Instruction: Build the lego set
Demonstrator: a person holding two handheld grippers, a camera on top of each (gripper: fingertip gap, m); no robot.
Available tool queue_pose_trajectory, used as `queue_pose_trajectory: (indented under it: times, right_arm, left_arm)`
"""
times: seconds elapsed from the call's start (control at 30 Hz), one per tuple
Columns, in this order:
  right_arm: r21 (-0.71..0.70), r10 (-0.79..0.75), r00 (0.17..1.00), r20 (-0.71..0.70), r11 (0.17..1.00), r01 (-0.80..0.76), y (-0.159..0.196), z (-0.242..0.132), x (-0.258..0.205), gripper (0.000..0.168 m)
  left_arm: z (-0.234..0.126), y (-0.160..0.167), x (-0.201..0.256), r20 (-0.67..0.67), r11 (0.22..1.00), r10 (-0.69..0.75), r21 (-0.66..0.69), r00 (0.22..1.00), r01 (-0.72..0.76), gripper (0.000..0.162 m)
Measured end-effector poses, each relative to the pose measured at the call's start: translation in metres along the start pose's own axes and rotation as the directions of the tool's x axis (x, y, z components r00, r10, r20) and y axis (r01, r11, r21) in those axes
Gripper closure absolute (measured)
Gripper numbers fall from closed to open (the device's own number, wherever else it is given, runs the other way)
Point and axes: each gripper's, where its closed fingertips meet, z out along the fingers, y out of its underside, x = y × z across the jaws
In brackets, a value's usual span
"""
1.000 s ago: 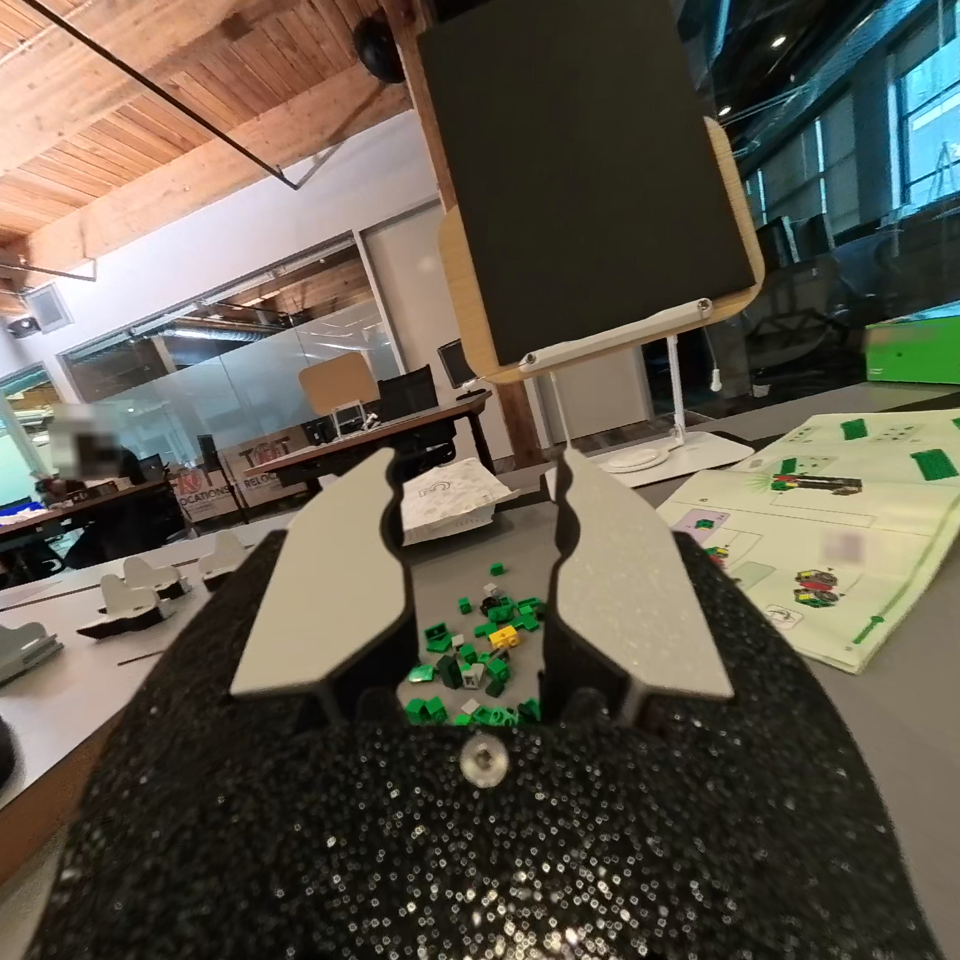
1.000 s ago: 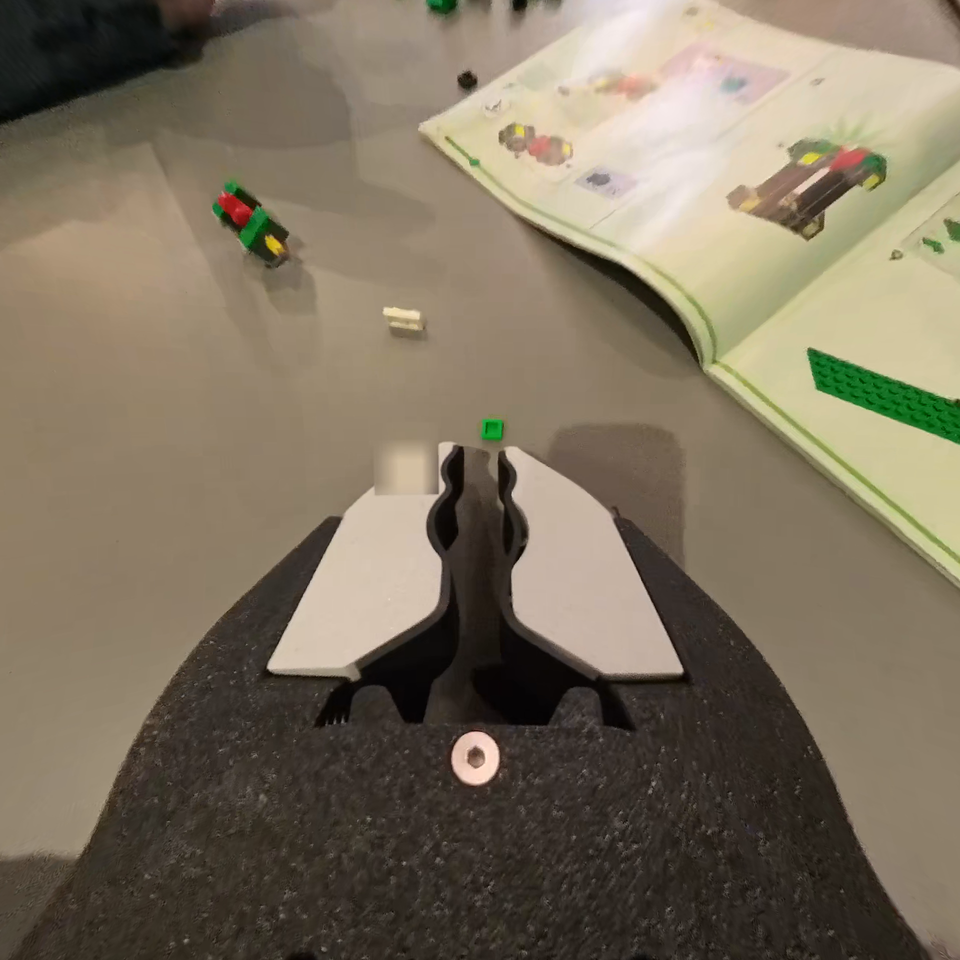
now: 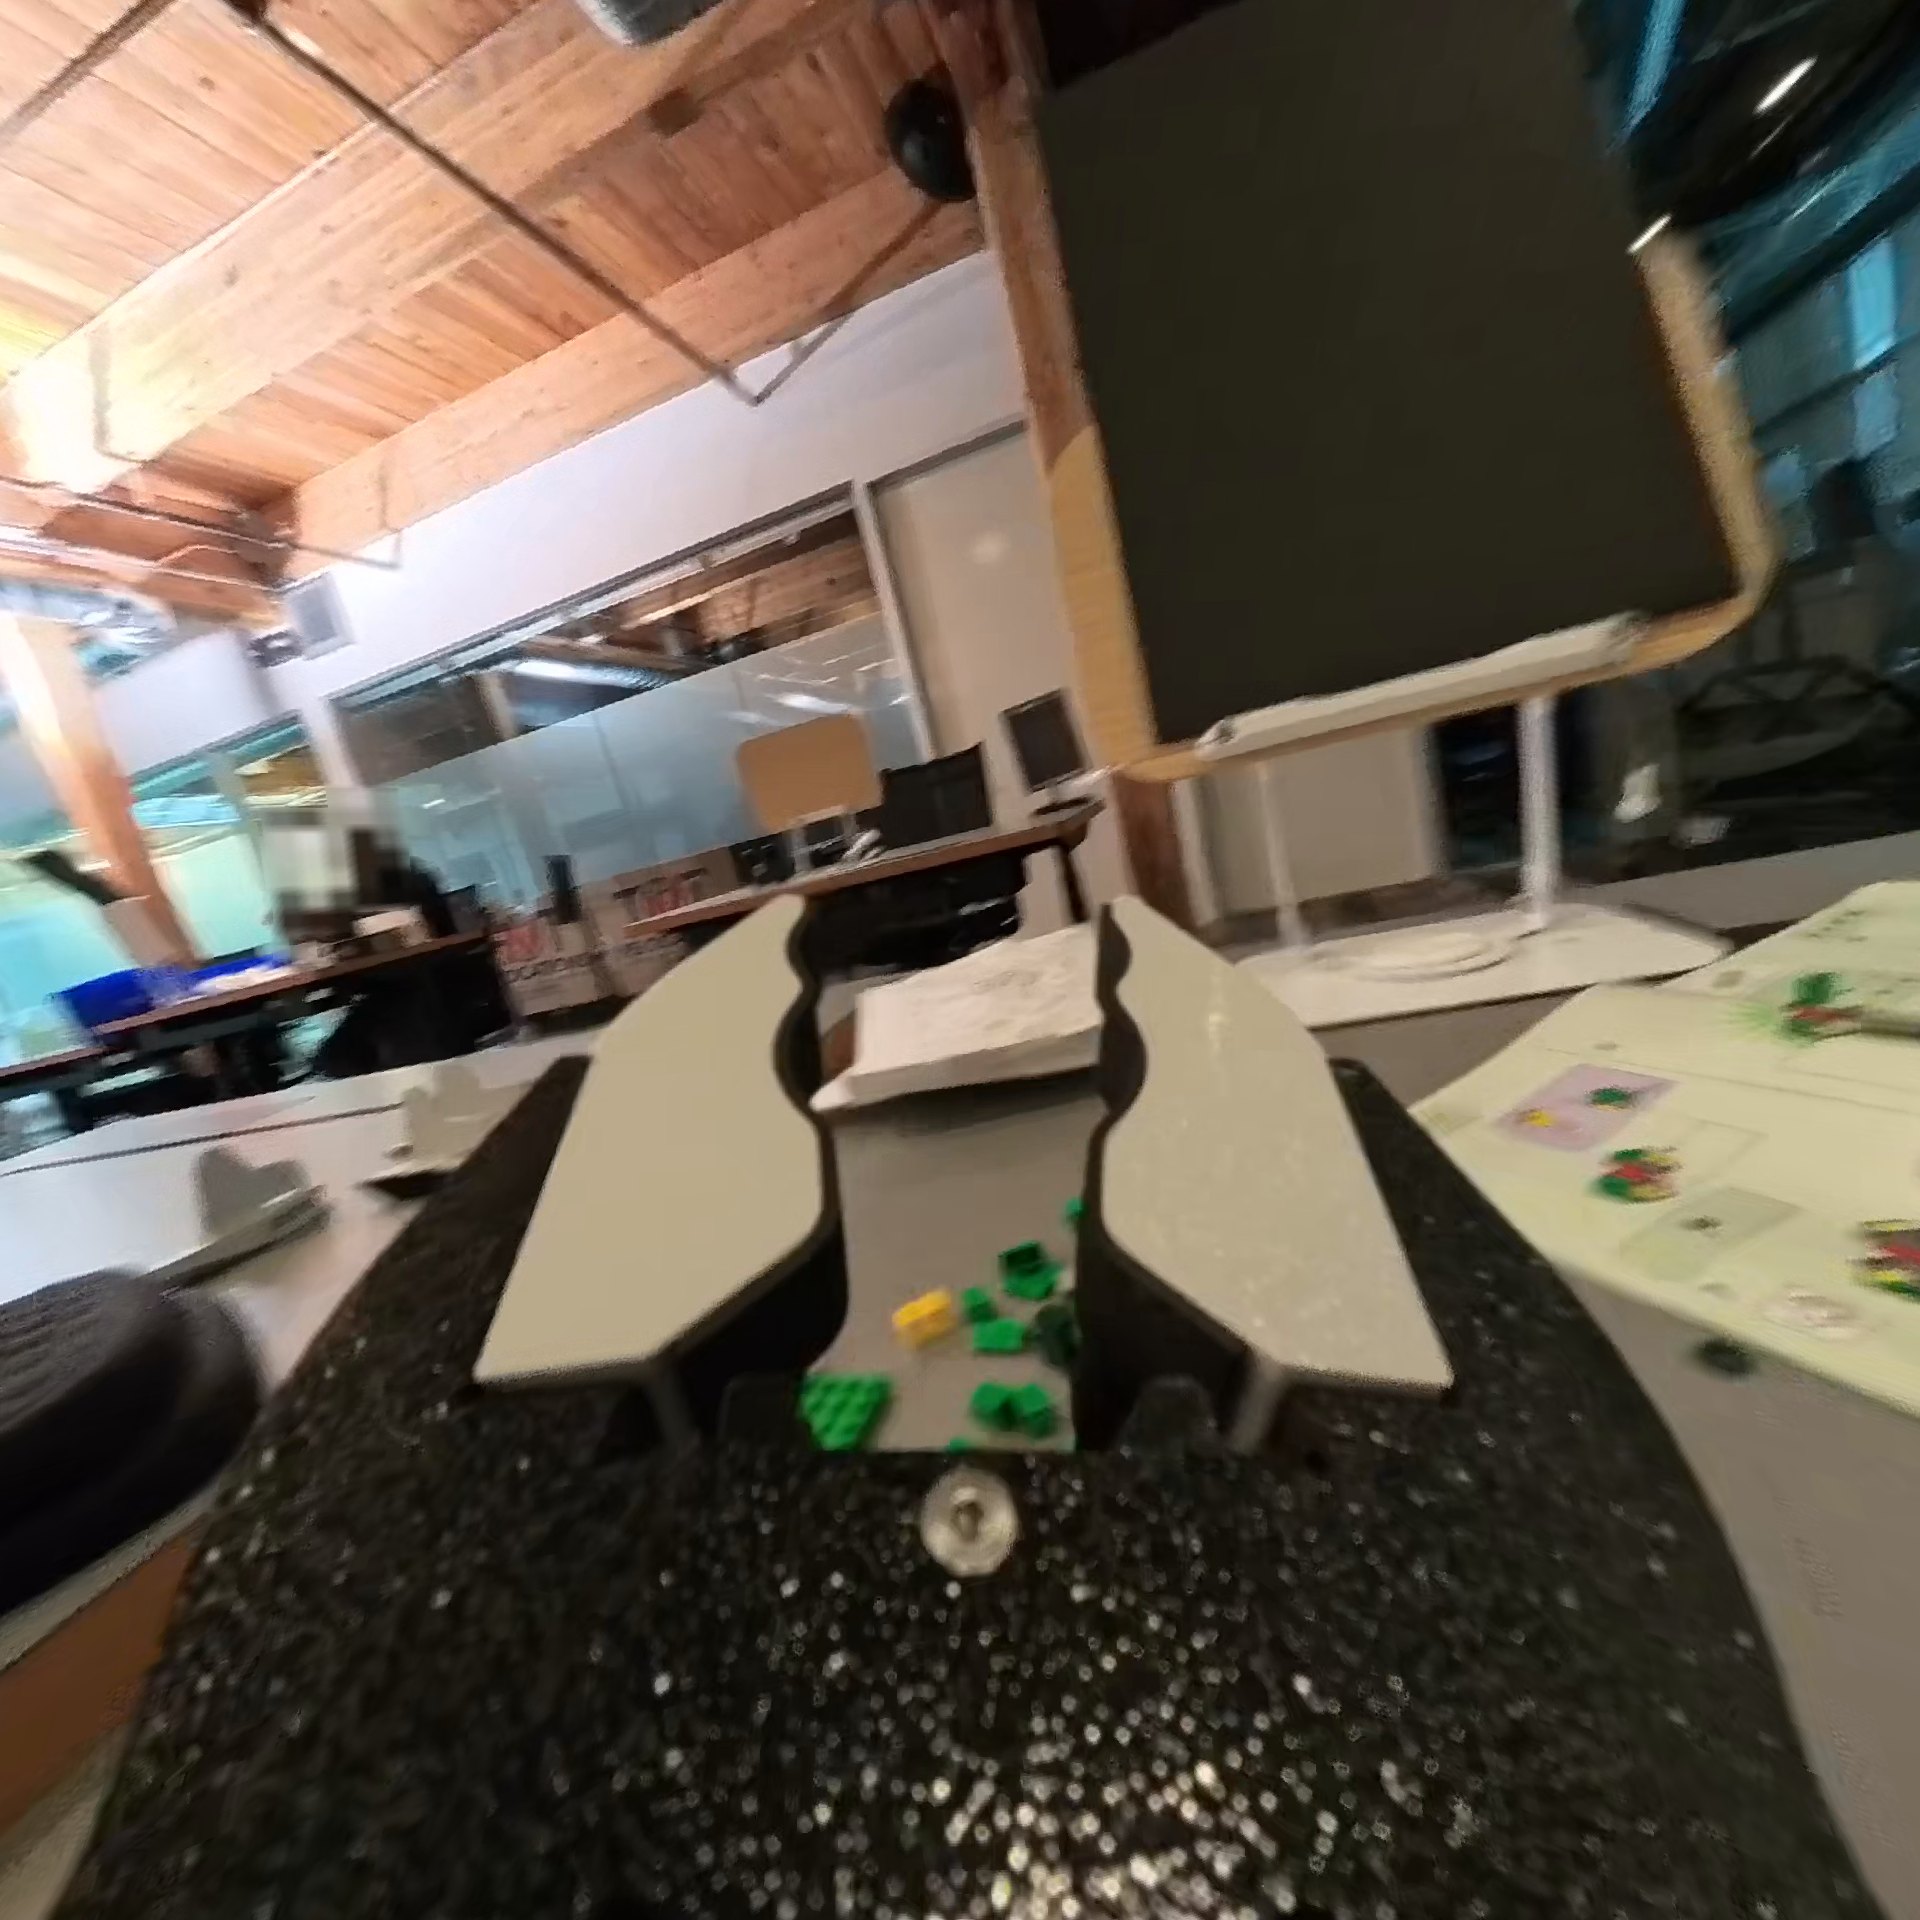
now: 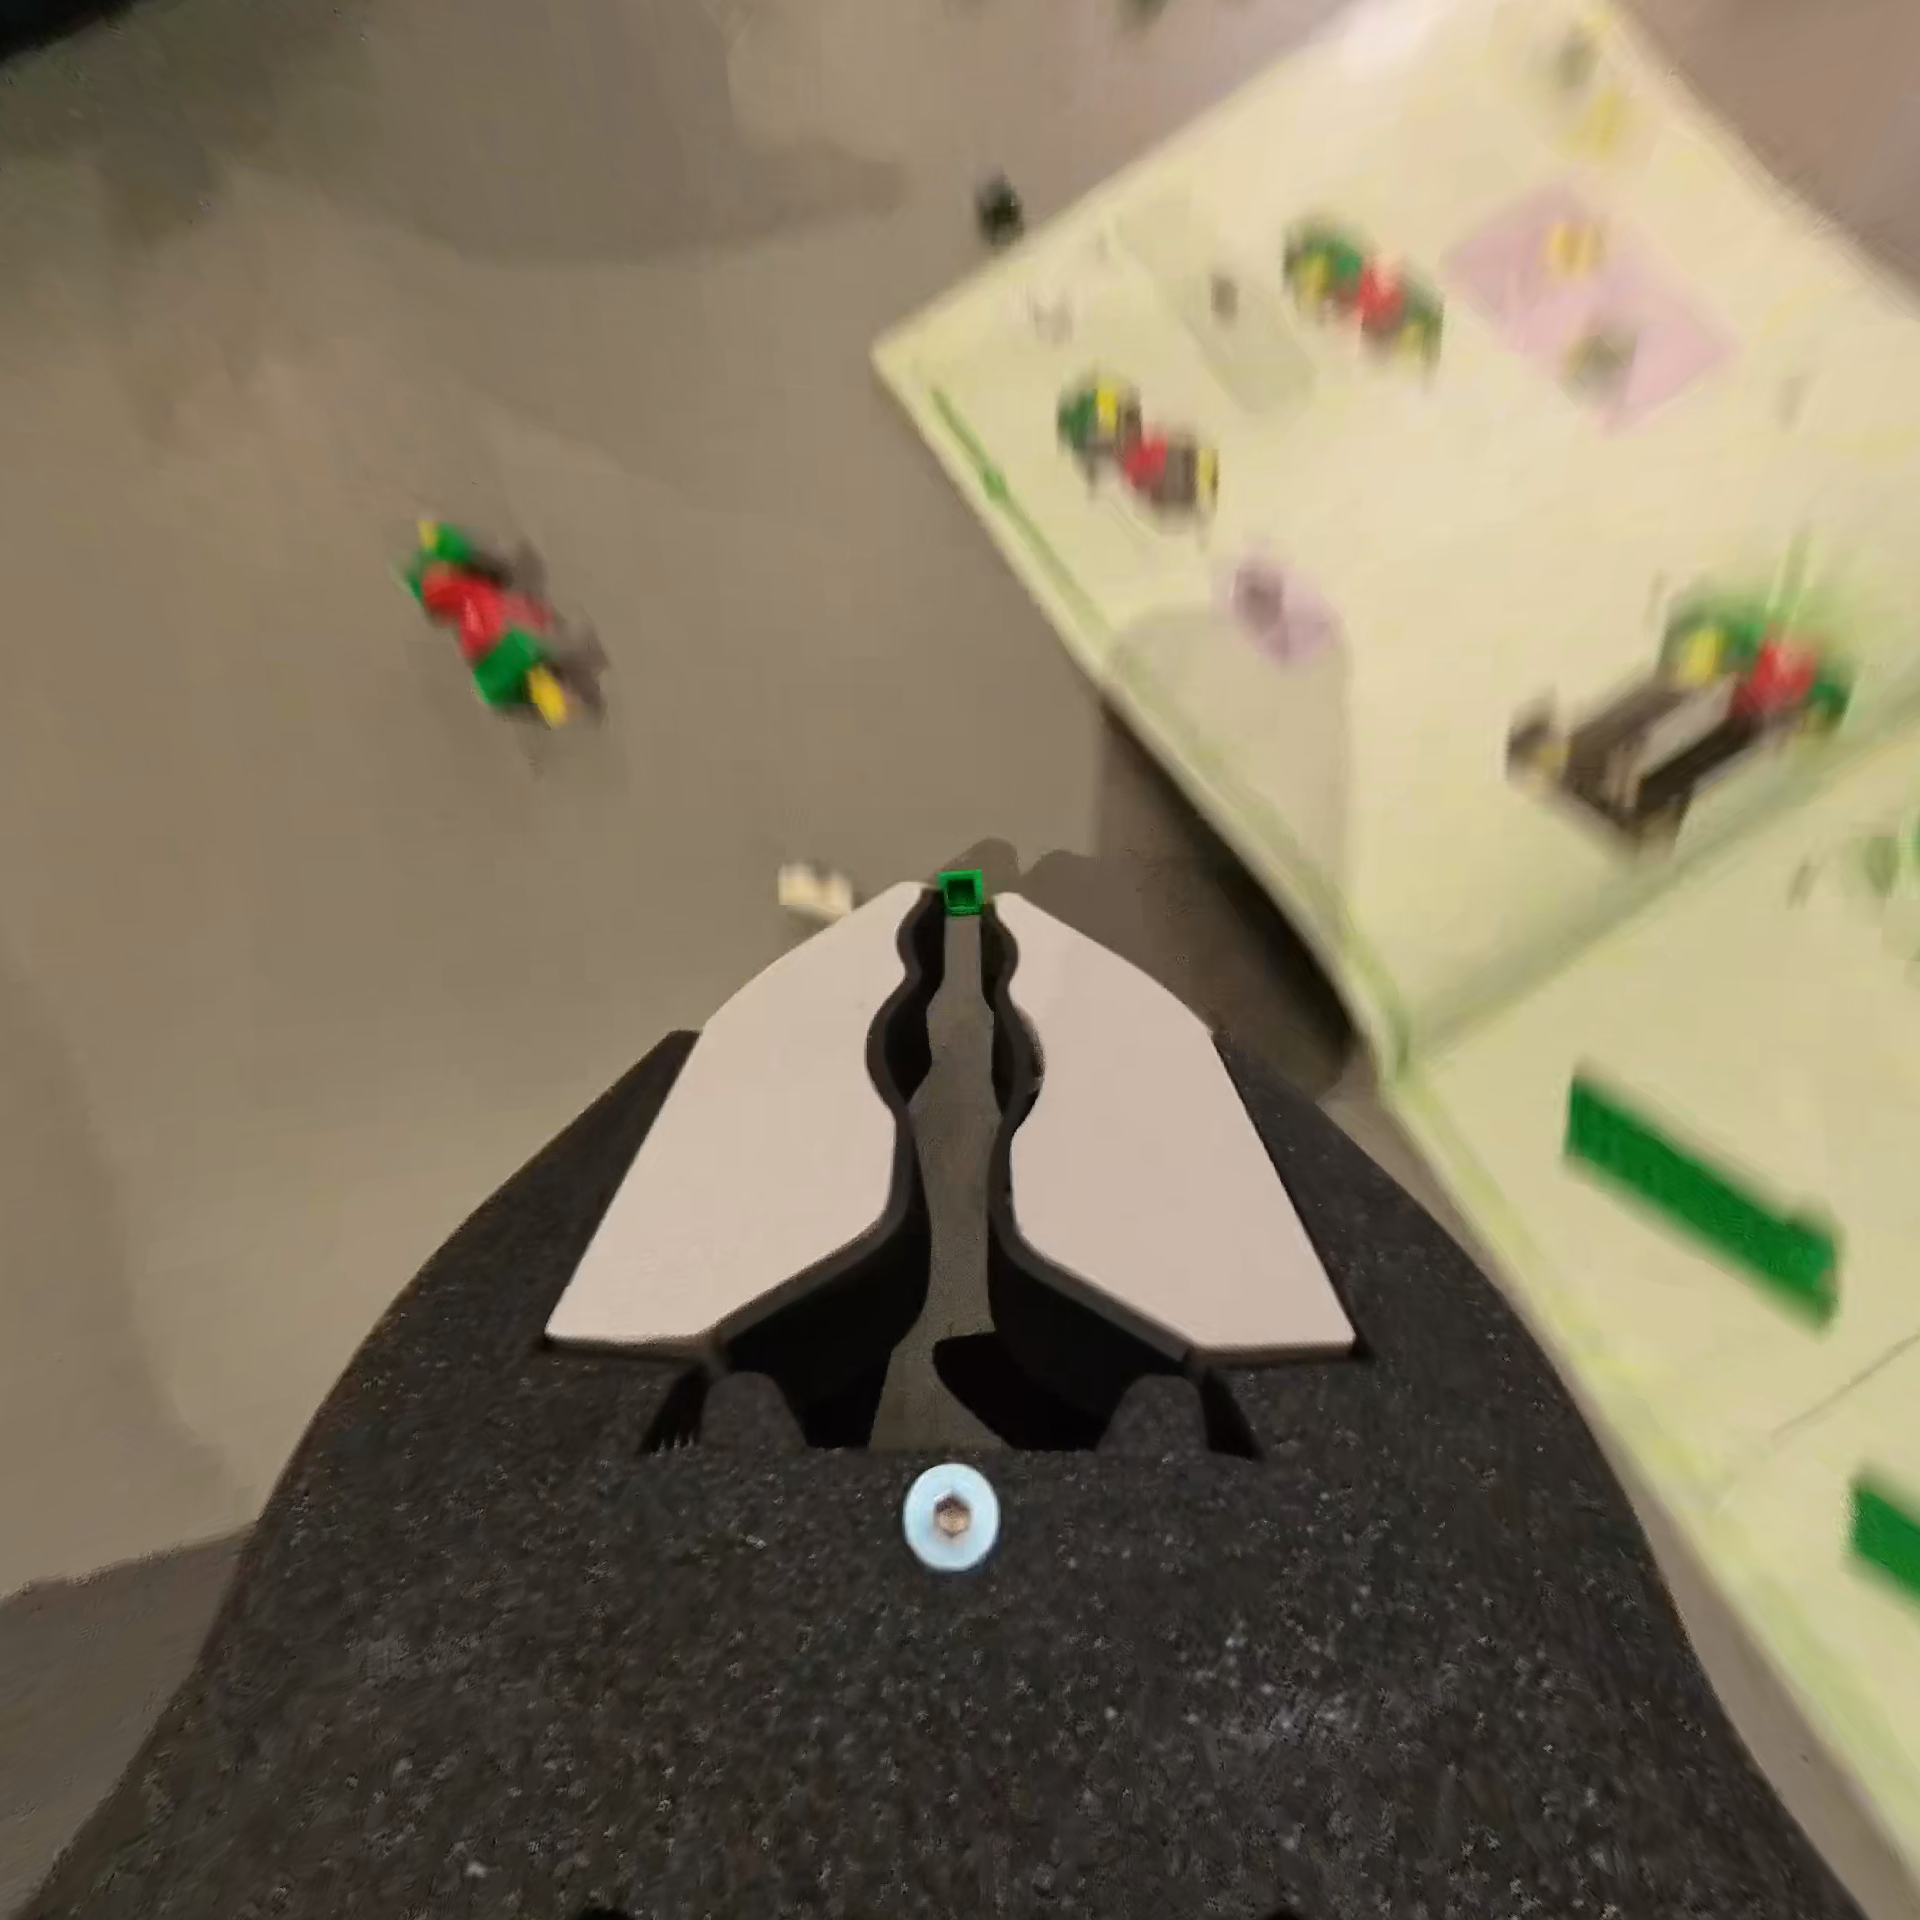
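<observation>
In the right wrist view my right gripper is shut on a small green square brick pinched at the fingertips, above the grey table. A small red, green and yellow assembly lies ahead to the left. A small cream brick lies just left of the fingertips. In the left wrist view my left gripper is open and empty, held over a pile of loose green bricks with one yellow brick among them.
The open instruction booklet lies on the right of the table in both views. A dark panel on a white stand rises at the back. A white bag lies beyond the pile. A tiny black piece lies by the booklet. Left tips to right tips: about 30 centimetres. About 15 centimetres separates my right fingertips from the tiny black piece.
My right gripper has closed on the green square brick that lay in front of its tips and lifted it. The left gripper has shifted over the pile and tilted; both views are blurred by motion.
</observation>
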Motion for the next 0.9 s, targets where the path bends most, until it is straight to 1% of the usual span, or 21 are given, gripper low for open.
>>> queue_pose_trajectory:
  times: [0.03,0.07,0.13,0.17,0.27,0.33,0.4,0.47,0.5,0.6,0.67,0.73,0.77,0.83,0.9]
  right_arm:
    - [0.017,-0.052,0.999,-0.004,0.999,0.052,-0.024,0.01,-0.001,0.162]
    - [0.034,-0.108,0.994,-0.014,0.993,0.109,-0.049,0.023,-0.001,0.162]
    - [0.037,-0.225,0.972,-0.063,0.973,0.228,-0.096,0.056,0.006,0.162]
    - [0.02,-0.256,0.964,-0.076,0.966,0.258,-0.115,0.074,0.012,0.162]
    - [0.021,-0.25,0.968,-0.001,0.968,0.25,-0.162,0.121,0.015,0.162]
    - [-0.015,-0.271,0.962,0.039,0.962,0.272,-0.176,0.139,0.015,0.162]
    - [-0.079,-0.289,0.956,0.059,0.953,0.293,-0.178,0.149,0.016,0.162]
    - [-0.09,-0.295,0.954,0.062,0.95,0.299,-0.181,0.154,0.015,0.162]
    - [-0.092,-0.286,0.957,0.055,0.953,0.29,-0.181,0.155,0.015,0.157]
    - [-0.077,-0.247,0.968,0.043,0.965,0.25,-0.18,0.153,0.014,0.145]
    - [-0.07,-0.211,0.976,0.045,0.974,0.214,-0.173,0.144,0.014,0.137]
    - [-0.069,-0.153,0.986,0.069,0.985,0.157,-0.159,0.128,0.011,0.128]
    - [-0.063,-0.128,0.99,0.062,0.989,0.132,-0.15,0.116,0.013,0.127]
    - [-0.007,-0.096,0.995,-0.014,0.995,0.096,-0.131,0.087,0.021,0.129]
    - [0.087,-0.035,0.993,-0.112,0.995,0.044,-0.108,0.052,0.033,0.131]
  left_arm:
    - [0.0,0.006,-0.008,0.039,0.999,0.038,-0.036,0.999,-0.036,0.118]
    - [0.001,0.013,-0.015,0.065,0.995,0.068,-0.073,0.996,-0.063,0.12]
    - [0.002,0.021,-0.02,0.08,0.992,0.066,-0.113,0.995,-0.057,0.119]
    - [0.002,0.021,-0.022,0.084,0.993,0.053,-0.107,0.995,-0.044,0.118]
    - [0.0,0.019,-0.027,0.106,0.996,0.036,-0.082,0.994,-0.028,0.116]
    - [-0.001,0.019,-0.031,0.118,0.997,0.017,-0.08,0.993,-0.008,0.116]
    - [-0.001,0.026,-0.035,0.137,0.993,-0.004,-0.115,0.991,0.02,0.116]
    - [0.002,0.035,-0.034,0.132,0.985,-0.015,-0.171,0.991,0.038,0.113]
    - [0.002,0.037,-0.034,0.131,0.982,-0.012,-0.185,0.991,0.036,0.112]
    - [0.001,0.032,-0.032,0.128,0.987,0.008,-0.161,0.992,0.012,0.112]
    - [0.001,0.028,-0.028,0.106,0.991,0.014,-0.133,0.994,0.0,0.112]
    - [0.003,0.024,-0.02,0.067,0.994,0.023,-0.105,0.997,-0.016,0.112]
    - [0.005,0.024,-0.016,0.049,0.994,0.034,-0.106,0.998,-0.029,0.112]
    - [0.005,0.023,-0.013,0.04,0.993,0.059,-0.107,0.997,-0.055,0.112]
    - [0.004,0.019,-0.011,0.036,0.995,0.06,-0.08,0.998,-0.057,0.112]
